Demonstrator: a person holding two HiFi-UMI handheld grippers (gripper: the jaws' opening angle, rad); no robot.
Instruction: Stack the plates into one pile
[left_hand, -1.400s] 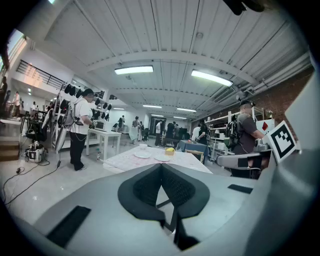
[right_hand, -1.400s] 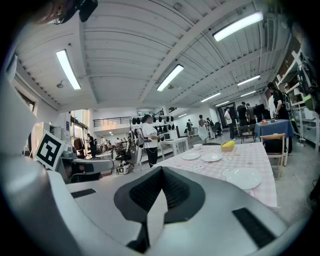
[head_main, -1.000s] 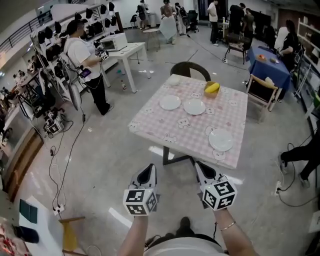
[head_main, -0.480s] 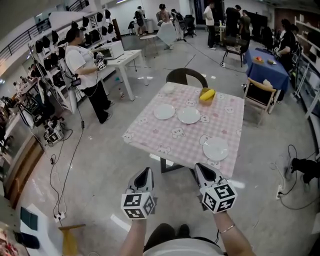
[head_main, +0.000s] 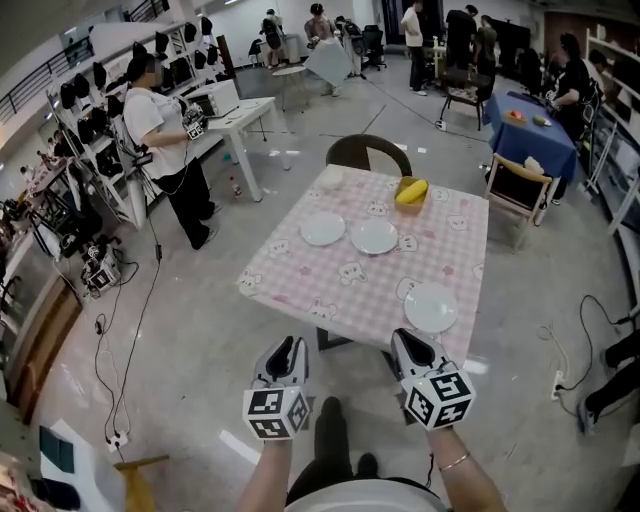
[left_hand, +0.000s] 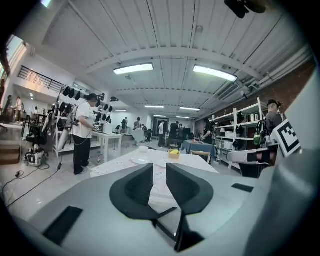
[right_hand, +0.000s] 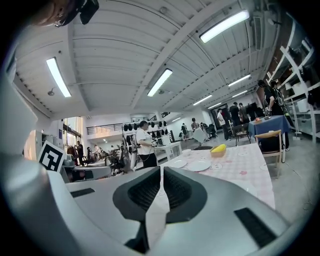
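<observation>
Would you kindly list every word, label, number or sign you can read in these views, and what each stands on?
No legible words, brands or numbers in any view.
Left marker cube: black-and-white square codes only, no letters.
Right marker cube: the same.
Checked tablecloth: small cartoon prints; any lettering is too small to read.
</observation>
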